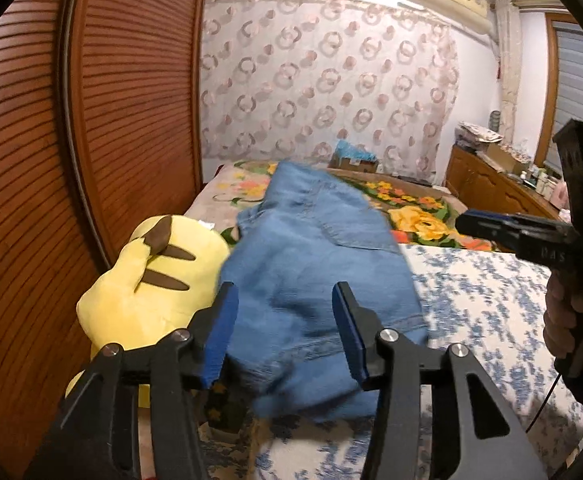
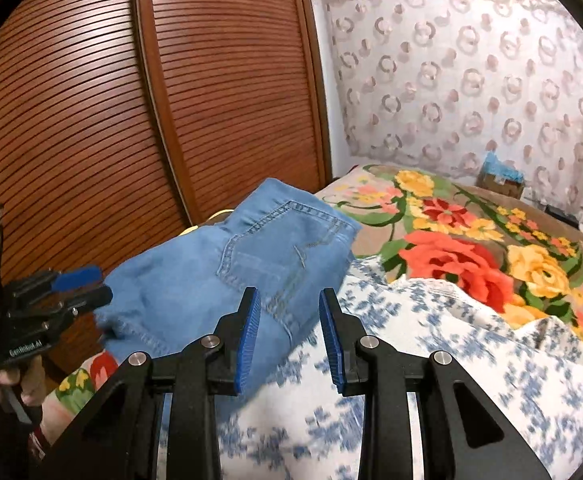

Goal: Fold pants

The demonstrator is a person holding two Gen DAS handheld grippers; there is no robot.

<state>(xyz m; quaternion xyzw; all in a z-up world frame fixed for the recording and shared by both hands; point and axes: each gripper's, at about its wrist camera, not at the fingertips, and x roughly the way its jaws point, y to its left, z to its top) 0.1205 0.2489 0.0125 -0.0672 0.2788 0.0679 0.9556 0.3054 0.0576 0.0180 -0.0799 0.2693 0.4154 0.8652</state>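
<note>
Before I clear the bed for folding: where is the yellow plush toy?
In the left wrist view, the yellow plush toy lies left of the jeans, touching them, beside the wooden louvered door.

Light blue denim pants (image 2: 251,264), a yellow plush (image 1: 151,280) with brown stripes, a blue-flowered white sheet (image 2: 431,380), a red-and-yellow floral blanket (image 2: 471,240).

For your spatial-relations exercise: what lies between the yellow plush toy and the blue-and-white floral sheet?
The jeans lie between plush toy and floral sheet, in the left wrist view.
</note>
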